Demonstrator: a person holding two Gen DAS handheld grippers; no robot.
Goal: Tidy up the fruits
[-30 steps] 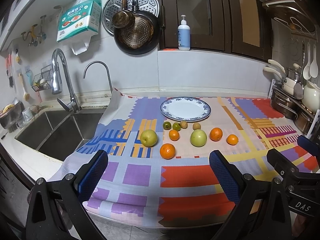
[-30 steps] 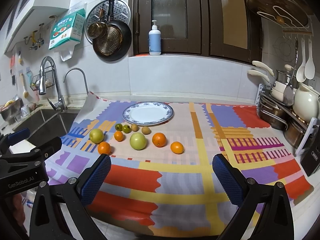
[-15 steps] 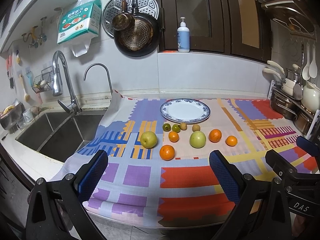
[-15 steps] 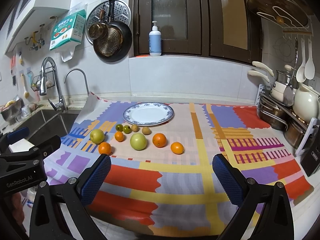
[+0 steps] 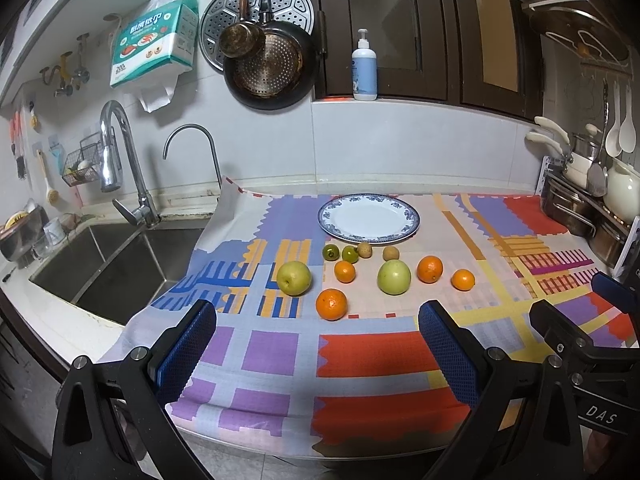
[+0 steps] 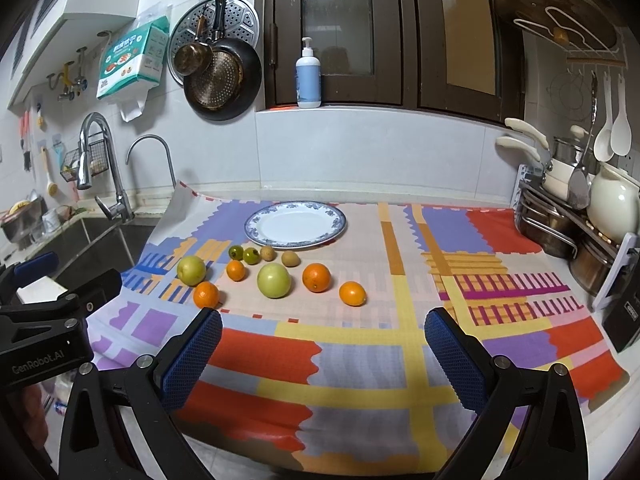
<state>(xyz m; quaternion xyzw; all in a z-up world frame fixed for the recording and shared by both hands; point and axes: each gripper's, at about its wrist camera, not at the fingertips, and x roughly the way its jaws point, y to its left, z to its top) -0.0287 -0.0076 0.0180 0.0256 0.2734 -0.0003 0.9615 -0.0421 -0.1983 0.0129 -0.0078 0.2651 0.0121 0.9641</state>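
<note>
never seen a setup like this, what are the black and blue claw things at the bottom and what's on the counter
Those are handheld grippers, not a robot arm: a person holds one in each hand, and each carries a wide-angle camera looking out along its two blue-padded fingers. One picture is from the left gripper, the other from the right gripper; each also catches the other at its edge. Both are open and hold nothing.

On the counter lies a colourful patterned cloth. On it sits an empty blue-rimmed plate, and in front of it loose fruit: four oranges, such as this one, two larger green fruits like this, and four small ones. A sink is at the left.
</note>
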